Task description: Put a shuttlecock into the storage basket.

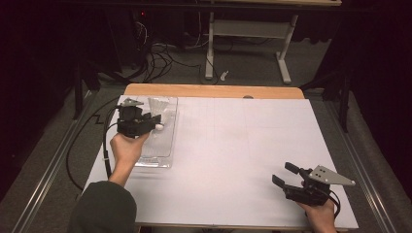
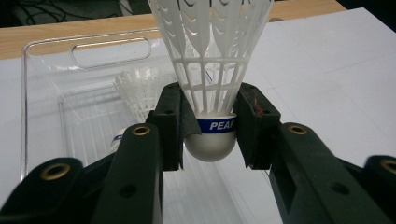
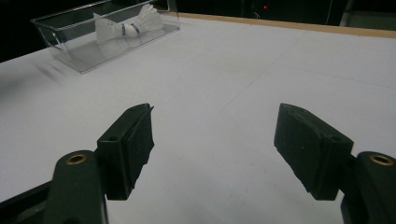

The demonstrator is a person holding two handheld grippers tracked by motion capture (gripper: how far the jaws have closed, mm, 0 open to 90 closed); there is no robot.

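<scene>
My left gripper (image 2: 210, 128) is shut on a white plastic shuttlecock (image 2: 211, 70), its pads pressing the blue-banded cork base from both sides, skirt pointing away. It hovers over a clear plastic tray (image 2: 46, 60) in which a second shuttlecock (image 2: 135, 88) lies. In the high view, the left gripper (image 1: 148, 122) and the held shuttlecock (image 1: 159, 127) are over the tray (image 1: 167, 145) at the table's far left. My right gripper (image 1: 284, 174) rests near the front right, open and holding nothing (image 3: 215, 144).
A white sheet (image 1: 233, 145) covers the wooden table. In the right gripper view the tray (image 3: 70, 28) stands far off at the upper left. Cables (image 1: 160, 58) and a table frame (image 1: 248, 29) lie on the floor beyond the far edge.
</scene>
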